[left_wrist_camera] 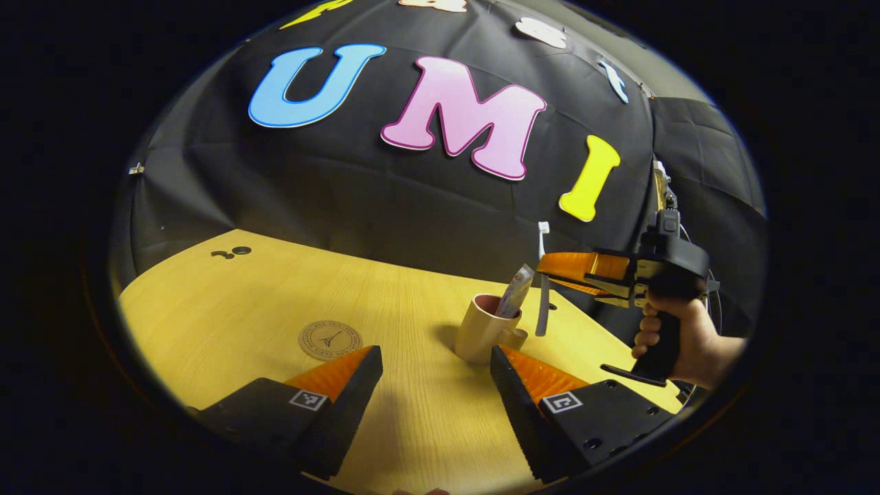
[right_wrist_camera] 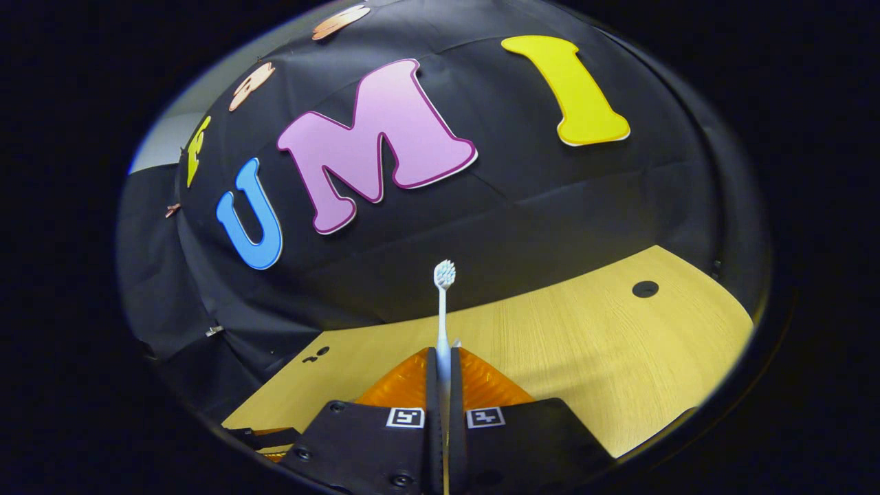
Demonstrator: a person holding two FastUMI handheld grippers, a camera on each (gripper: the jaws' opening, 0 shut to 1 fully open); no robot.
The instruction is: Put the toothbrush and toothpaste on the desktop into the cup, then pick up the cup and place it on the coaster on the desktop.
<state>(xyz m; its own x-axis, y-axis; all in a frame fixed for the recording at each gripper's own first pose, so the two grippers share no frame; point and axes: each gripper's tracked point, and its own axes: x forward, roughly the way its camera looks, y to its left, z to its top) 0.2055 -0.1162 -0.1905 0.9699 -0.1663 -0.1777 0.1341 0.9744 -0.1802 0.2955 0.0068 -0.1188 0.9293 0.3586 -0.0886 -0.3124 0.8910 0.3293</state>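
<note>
A beige cup with a handle stands on the wooden desktop, and the toothpaste tube leans inside it. In the left gripper view my left gripper hangs open just in front of the cup, its fingers spread with nothing between them. A round brown coaster lies to the cup's left. The right gripper, held by a hand, is shut on the white toothbrush, which stands upright just right of the cup. In the right gripper view the toothbrush rises from between the right gripper's closed fingers, bristles up.
Small dark holes sit in the desktop's far left corner, and another hole shows in the right gripper view. The black cloth wall runs along the desk's back edge.
</note>
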